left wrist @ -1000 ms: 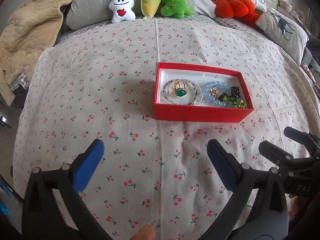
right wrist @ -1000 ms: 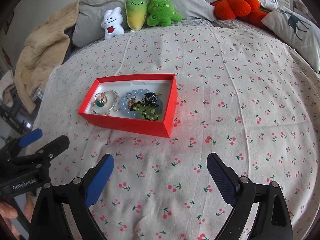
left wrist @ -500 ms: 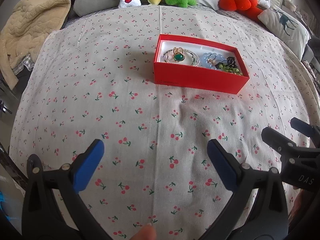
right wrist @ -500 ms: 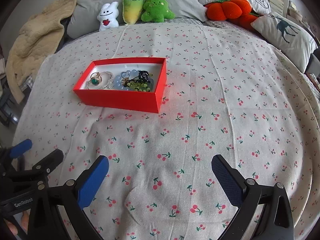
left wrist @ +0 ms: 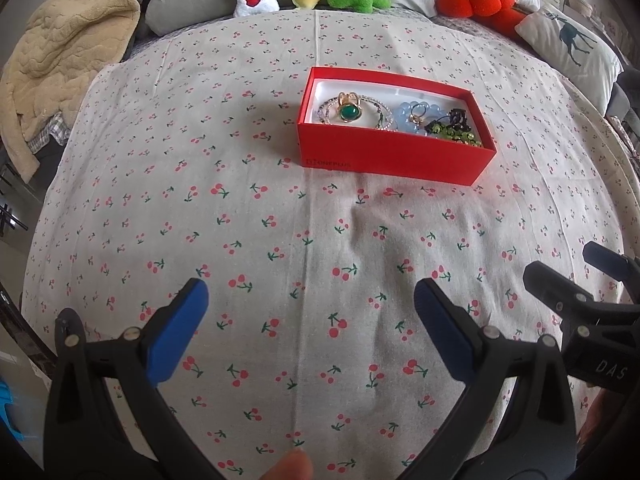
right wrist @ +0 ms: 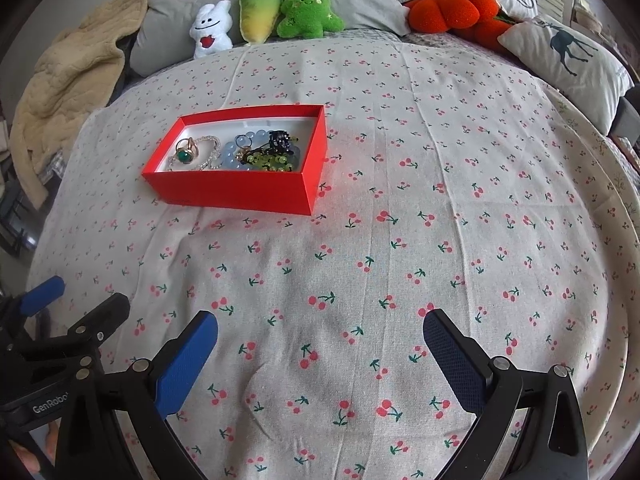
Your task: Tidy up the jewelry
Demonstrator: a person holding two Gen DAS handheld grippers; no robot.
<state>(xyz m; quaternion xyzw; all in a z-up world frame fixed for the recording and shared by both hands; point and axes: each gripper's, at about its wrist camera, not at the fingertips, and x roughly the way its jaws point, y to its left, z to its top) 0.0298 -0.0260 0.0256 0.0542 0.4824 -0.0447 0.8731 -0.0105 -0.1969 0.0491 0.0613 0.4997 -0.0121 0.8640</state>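
Observation:
A red box (left wrist: 394, 157) with a white lining lies on the cherry-print bedsheet, also in the right wrist view (right wrist: 236, 188). In it are a gold ring with a green stone (left wrist: 349, 111) (right wrist: 185, 155), a thin beaded chain (left wrist: 380, 112), a pale blue bead bracelet (left wrist: 404, 114) (right wrist: 232, 158) and a green and black piece (left wrist: 452, 130) (right wrist: 276, 156). My left gripper (left wrist: 310, 312) is open and empty, well short of the box. My right gripper (right wrist: 320, 340) is open and empty, near the bed's front, right of the box.
Plush toys stand at the head of the bed: a white one (right wrist: 210, 30), a yellow-green one (right wrist: 258, 10), a green one (right wrist: 306, 8) and orange ones (right wrist: 444, 10). A tan blanket (right wrist: 64, 84) lies left. A deer-print pillow (right wrist: 568, 60) lies right.
Both grippers have drawn back from the box, which now sits farther away in both views. Both jaws stay open and empty. The jewelry has not moved.

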